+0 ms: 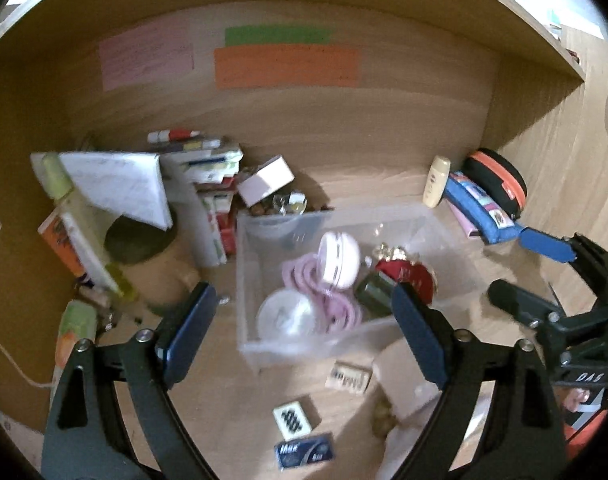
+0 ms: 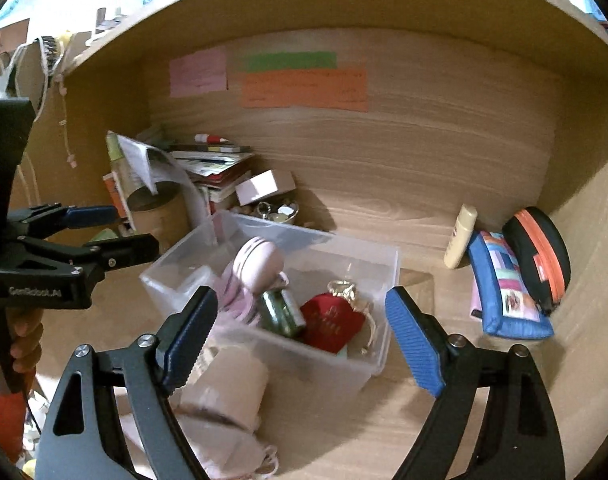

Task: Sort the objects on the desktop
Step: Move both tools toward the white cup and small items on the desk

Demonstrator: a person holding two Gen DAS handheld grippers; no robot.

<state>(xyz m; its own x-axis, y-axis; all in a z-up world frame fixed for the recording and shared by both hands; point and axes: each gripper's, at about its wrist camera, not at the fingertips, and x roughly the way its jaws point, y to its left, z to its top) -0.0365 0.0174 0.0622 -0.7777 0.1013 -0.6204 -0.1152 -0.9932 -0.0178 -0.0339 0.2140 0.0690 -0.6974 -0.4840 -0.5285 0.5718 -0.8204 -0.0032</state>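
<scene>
Both grippers, left gripper (image 1: 304, 332) and right gripper (image 2: 300, 344), are hanging wide open and empty above the clear bin (image 2: 378, 354), which is holding a pink case (image 2: 260, 262), green bottle (image 2: 282, 312) and red pouch (image 2: 332, 324).

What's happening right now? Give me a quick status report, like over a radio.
Left hand-held gripper open, empty. Right hand-held gripper open, empty. Clear plastic bin holds a pink case, green bottle, red pouch. Cloth bundle lies against the bin's front.
</scene>
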